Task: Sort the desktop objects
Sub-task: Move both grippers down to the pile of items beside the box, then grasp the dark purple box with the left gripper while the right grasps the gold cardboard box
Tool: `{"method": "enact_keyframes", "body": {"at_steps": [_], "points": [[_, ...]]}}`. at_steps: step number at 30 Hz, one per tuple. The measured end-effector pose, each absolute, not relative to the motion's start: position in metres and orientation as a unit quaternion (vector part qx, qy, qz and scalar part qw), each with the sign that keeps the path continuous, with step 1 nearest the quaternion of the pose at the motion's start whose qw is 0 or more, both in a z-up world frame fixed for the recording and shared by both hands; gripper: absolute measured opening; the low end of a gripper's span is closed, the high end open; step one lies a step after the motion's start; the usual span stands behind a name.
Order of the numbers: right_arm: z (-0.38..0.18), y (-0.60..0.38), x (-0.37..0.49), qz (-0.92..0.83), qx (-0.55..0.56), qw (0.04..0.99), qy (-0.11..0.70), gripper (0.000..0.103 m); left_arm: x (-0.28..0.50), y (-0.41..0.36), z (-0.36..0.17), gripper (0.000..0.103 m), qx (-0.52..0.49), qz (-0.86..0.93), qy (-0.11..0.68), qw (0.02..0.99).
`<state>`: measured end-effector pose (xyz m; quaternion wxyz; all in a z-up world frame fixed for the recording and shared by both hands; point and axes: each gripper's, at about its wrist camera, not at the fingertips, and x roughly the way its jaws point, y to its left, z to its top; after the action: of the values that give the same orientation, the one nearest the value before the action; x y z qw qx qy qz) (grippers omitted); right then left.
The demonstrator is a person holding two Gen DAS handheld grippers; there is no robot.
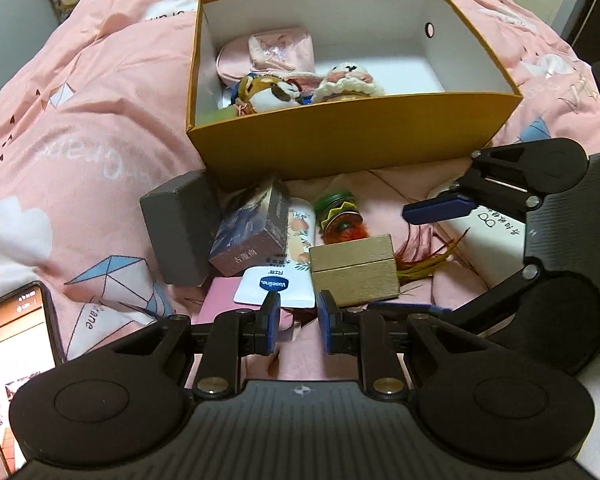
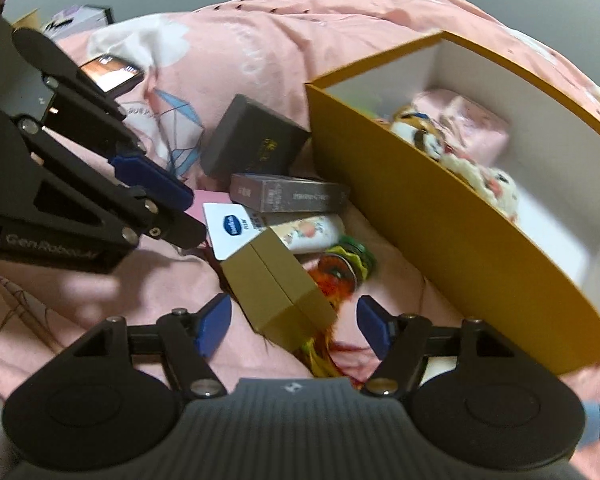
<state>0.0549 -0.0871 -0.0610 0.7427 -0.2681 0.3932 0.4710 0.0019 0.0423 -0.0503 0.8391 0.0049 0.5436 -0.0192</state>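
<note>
The right gripper [image 2: 294,326] stands wide open around the near end of a small gold cardboard box [image 2: 278,286], pads apparently not touching it, though blur hides the contact. The left gripper [image 1: 298,326] is narrow and empty, just above a white Vaseline packet [image 1: 274,286]. Behind, an open orange cardboard box [image 1: 352,142] holds plush toys [image 1: 284,92] on the pink quilt [image 1: 80,152].

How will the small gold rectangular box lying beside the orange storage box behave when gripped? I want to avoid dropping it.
The gold rectangular box looks stiff, with flat sides that should grip well. A seam runs around it, so it may be two halves that could part. It rests partly on a feathered toy, so it may tip when nudged.
</note>
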Motion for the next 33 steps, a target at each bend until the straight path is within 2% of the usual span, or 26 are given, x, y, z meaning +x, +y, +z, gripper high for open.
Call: {"method": "enact_keyframes", "body": {"at_steps": [3, 9, 17, 20, 25, 28, 33], "points": [[-0.066, -0.079, 0.056, 0.478, -0.278, 0.734, 0.395, 0.07, 0.003, 0.042, -0.052, 0.022, -0.002, -0.018, 0.542, 0.84], [-0.076, -0.076, 0.06, 0.474, -0.262, 0.733, 0.412, 0.061, 0.003, 0.045, -0.052, 0.022, -0.007, -0.011, 0.539, 0.842], [-0.059, -0.101, 0.072, 0.433, -0.2, 0.777, 0.412, 0.057, 0.003, 0.053, -0.045, 0.022, 0.001, -0.011, 0.512, 0.859], [-0.05, -0.113, 0.082, 0.413, -0.172, 0.792, 0.415, 0.057, 0.0, 0.051, -0.041, 0.022, 0.035, -0.014, 0.49, 0.871], [-0.056, -0.122, 0.094, 0.364, -0.198, 0.807, 0.422, 0.056, 0.002, 0.04, -0.043, 0.027, 0.123, -0.021, 0.456, 0.881], [-0.066, -0.13, 0.105, 0.363, -0.169, 0.797, 0.453, 0.055, 0.006, 0.031, -0.053, 0.03, 0.178, -0.022, 0.455, 0.872], [-0.068, -0.134, 0.111, 0.366, -0.155, 0.795, 0.459, 0.056, 0.009, 0.015, -0.073, 0.036, 0.248, -0.046, 0.464, 0.849]]}}
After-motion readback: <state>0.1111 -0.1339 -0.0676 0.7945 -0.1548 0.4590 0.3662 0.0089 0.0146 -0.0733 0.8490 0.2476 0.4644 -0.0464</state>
